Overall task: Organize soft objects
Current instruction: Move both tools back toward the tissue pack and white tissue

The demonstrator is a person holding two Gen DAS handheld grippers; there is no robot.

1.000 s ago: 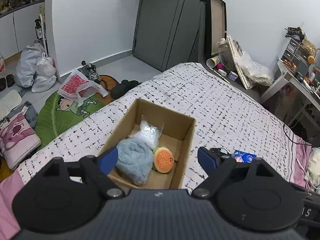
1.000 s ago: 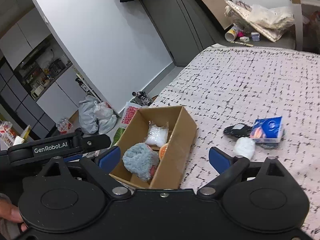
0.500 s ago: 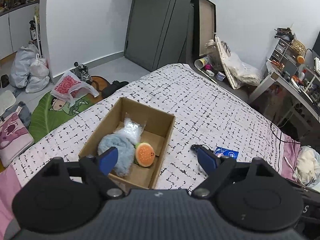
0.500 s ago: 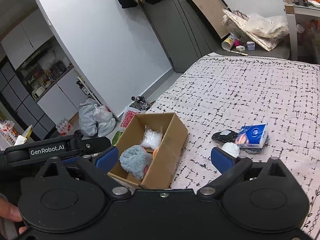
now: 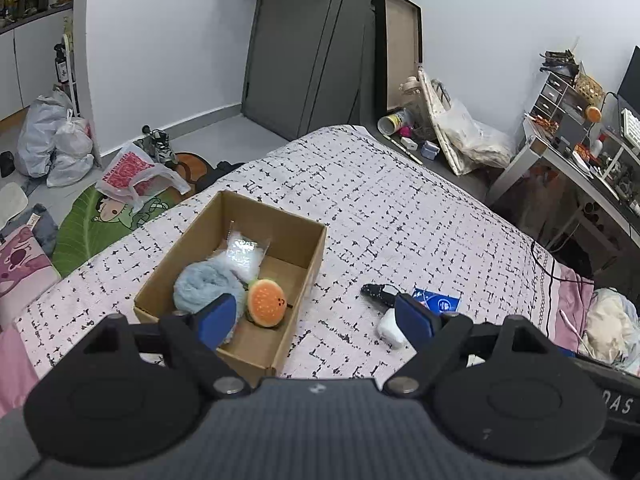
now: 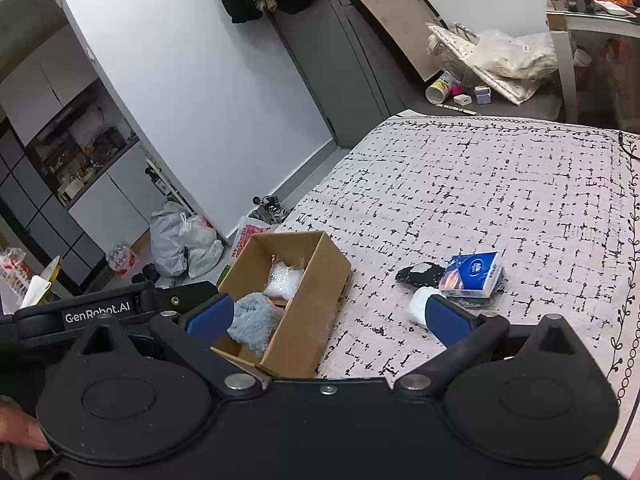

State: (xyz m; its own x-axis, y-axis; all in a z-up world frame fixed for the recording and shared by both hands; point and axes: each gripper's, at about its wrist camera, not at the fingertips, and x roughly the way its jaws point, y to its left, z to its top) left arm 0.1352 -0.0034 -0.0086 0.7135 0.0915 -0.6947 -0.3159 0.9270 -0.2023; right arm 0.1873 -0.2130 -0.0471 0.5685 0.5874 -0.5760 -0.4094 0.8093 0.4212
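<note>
We see our left claw [image 5: 316, 318] with its blue pads spread wide and nothing between them; it hangs above the bed [image 5: 400, 216] and touches nothing. One pad overlaps the near end of the cardboard box [image 5: 316, 252] in the left wrist view, the other overlaps the small white roll [image 5: 388, 326], but both are only in front of these things, not on them. Our right claw [image 6: 326, 316] is also wide apart and empty, held clear over the bed.

The box sits on the bedspread near the bed's edge. Inside it lie a fluffy blue-grey bundle [image 5: 204, 284], a clear plastic bag of white filling [image 5: 242, 250] and a burger-shaped plush [image 5: 266, 302], the burger just beside the bundle. Well apart from the box, on the open bedspread, we find the white roll, a dark speckled cloth piece [image 6: 418, 274] and a blue tissue pack [image 6: 474, 274] resting partly on that cloth.

From the right wrist view the box wall hides the burger plush completely, and our own pad covers part of the bundle. The white roll is half covered by a pad in both views. What the dark cloth piece is, we cannot tell. The left claw's body [image 6: 100, 312] shows at that view's left, and a bit of a hand [image 6: 18, 434] is cut off at the lower left corner.
</note>
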